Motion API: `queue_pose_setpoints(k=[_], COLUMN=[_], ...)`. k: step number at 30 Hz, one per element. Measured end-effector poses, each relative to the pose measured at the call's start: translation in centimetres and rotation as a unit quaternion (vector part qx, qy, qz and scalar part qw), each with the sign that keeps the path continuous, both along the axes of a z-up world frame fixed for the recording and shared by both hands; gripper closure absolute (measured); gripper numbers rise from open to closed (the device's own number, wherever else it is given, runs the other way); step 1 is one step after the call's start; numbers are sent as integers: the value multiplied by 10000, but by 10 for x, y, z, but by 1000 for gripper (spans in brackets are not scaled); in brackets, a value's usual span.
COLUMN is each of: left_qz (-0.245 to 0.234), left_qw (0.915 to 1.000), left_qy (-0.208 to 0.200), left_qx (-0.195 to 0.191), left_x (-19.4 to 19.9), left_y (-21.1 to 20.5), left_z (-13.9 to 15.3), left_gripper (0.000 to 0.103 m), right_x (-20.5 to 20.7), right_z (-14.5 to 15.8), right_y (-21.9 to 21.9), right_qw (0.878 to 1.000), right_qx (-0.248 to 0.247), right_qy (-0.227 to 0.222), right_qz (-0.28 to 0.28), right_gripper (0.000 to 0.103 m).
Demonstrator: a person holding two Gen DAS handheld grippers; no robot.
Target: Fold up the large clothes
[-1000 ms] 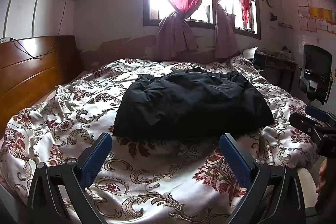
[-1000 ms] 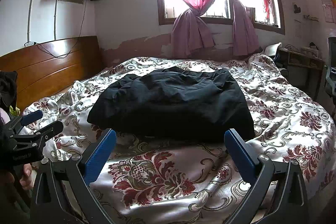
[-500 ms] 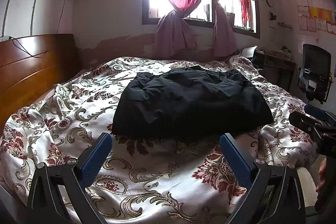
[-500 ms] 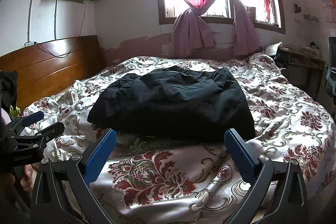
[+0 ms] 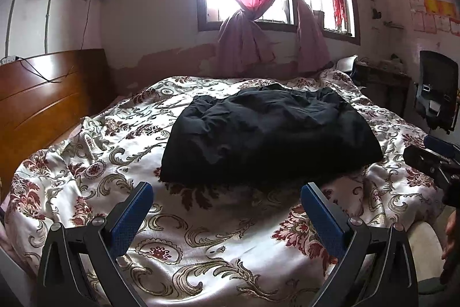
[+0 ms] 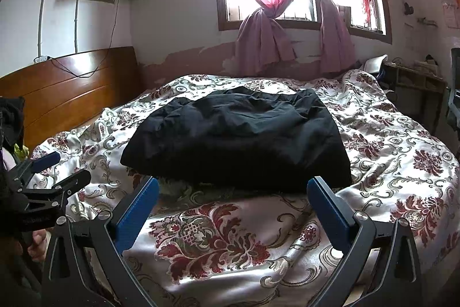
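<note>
1. The bed (image 5: 86, 171) is covered by a flowery blanket.
2. The black clothes (image 5: 267, 137) are laid in the middle.
3. The left gripper (image 5: 227, 209) and right gripper (image 6: 233, 206) are held wide, empty; the blanket could be pinched too.

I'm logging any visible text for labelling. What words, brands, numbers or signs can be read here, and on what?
None can be read.
Left gripper: white print on its black body, too blurred.
Wall papers: red and yellow sheets, too small.
Black garment: no label showing.
</note>
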State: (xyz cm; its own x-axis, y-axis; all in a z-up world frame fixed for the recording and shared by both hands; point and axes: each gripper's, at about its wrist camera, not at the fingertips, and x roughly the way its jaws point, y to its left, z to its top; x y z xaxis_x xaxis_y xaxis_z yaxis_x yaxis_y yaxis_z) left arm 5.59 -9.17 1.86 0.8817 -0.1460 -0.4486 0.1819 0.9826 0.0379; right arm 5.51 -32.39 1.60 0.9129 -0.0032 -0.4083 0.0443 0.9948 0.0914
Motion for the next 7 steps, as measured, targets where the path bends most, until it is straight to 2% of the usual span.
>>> queue_pose_setpoints(k=[7], left_qz=[16], left_qw=[10000], left_qy=[83], left_qx=[4], left_x=[2], left_y=[1], left_z=[-2], left_gripper=[0], right_x=[2], right_z=[-3], right_y=[0], right_qw=[10000], right_qx=[37], right_qy=[65], right_qz=[12], right_gripper=[1])
